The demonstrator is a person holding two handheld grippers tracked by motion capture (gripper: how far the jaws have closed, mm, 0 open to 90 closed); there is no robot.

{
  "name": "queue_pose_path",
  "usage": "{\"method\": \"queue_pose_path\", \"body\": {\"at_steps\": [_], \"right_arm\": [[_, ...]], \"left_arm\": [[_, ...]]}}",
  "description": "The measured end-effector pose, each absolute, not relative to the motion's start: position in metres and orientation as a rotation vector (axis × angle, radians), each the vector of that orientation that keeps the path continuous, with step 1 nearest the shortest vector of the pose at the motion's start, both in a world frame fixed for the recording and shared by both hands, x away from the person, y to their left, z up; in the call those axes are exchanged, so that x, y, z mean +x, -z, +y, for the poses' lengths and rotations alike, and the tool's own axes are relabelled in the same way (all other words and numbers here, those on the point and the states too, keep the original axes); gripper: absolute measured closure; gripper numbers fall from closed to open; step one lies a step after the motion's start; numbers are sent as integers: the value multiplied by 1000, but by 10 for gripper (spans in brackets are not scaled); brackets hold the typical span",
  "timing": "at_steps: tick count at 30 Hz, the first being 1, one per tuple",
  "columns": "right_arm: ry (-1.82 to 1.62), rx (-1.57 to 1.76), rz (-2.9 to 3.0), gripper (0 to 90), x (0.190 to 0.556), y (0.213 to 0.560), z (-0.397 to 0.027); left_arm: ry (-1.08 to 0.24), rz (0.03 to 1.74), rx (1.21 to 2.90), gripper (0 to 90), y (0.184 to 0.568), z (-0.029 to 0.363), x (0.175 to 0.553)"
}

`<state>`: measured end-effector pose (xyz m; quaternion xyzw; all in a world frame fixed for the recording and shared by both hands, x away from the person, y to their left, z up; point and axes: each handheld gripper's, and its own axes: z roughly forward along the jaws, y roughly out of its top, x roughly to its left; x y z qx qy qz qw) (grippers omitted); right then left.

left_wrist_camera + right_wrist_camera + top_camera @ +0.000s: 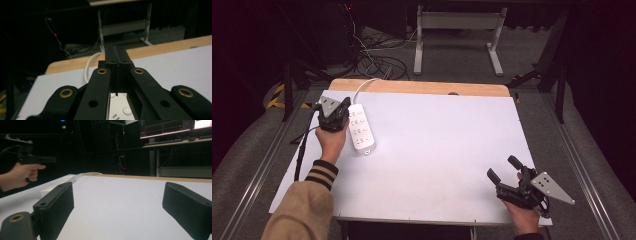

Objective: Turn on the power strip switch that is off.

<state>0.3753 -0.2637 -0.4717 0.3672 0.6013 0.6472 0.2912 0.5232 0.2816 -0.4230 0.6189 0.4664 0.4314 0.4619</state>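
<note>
Left gripper [343,107], held in the person's left hand [332,140] at the table's [437,150] far-left corner: jaws pressed together, nothing between them, as the left gripper view shows. It sits just beside the upper end of a white power strip [361,128], above the strip's surface; whether it touches the strip cannot be told. The strip lies lengthwise near the left edge, its white cord [362,86] running off over the wooden back edge [422,87]. Right gripper [504,170], held in the right hand [523,215] at the near-right corner: jaws spread wide, holding nothing, over bare white tabletop, well apart from the strip.
</note>
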Motion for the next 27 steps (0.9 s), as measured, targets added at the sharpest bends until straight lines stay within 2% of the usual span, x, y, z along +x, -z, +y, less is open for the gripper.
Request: {"method": "queue_pose_path", "body": {"at_steps": [5, 8, 12, 27], "right_arm": [[-1729, 975, 1604, 107, 376, 471, -261], [-1728, 963, 1600, 108, 374, 468, -259], [-1723, 948, 1591, 108, 373, 466, -256], [-1681, 933, 1577, 108, 372, 469, -255]], "left_arm": [[-1153, 1126, 1410, 900, 417, 293, 446], [-1165, 1124, 1352, 900, 417, 302, 413], [-1190, 1086, 1362, 900, 419, 306, 388], [-1204, 1072, 1419, 900, 425, 292, 389]]}}
